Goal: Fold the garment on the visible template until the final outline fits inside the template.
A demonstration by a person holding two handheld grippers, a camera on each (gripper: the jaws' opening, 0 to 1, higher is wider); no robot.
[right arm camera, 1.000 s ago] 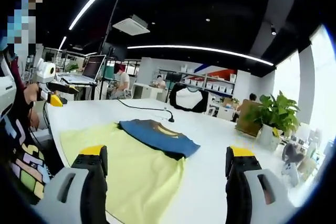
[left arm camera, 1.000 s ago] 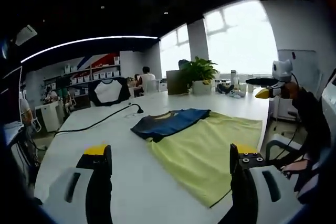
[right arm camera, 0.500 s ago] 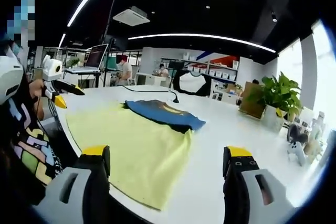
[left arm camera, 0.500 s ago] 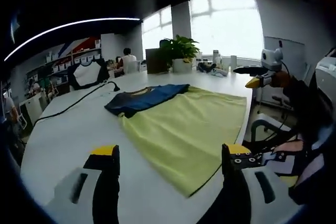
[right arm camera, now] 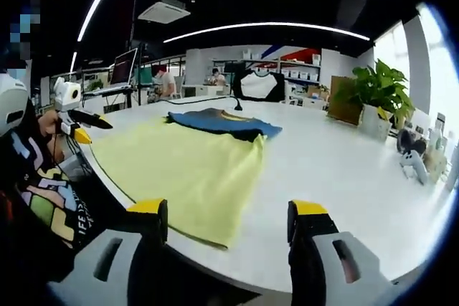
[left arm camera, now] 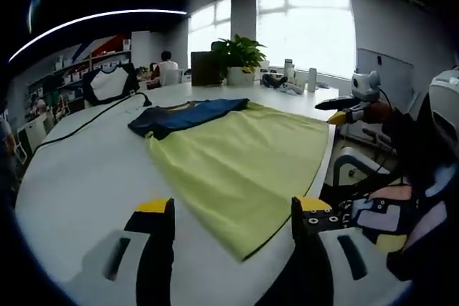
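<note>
While the yellow-green garment (left arm camera: 237, 155) lies flat on the white table (left arm camera: 79, 170), its dark blue far end (left arm camera: 186, 114) folded, both grippers, left (left arm camera: 231, 213) and right (right arm camera: 228, 214), hover empty with jaws apart; next probably grasping the near hem.

Bare table (right arm camera: 344, 170) beside the garment (right arm camera: 190, 166); cable (left arm camera: 79, 125) beyond.

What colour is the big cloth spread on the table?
Pale yellow-green cloth, clearest in the left gripper view.
</note>
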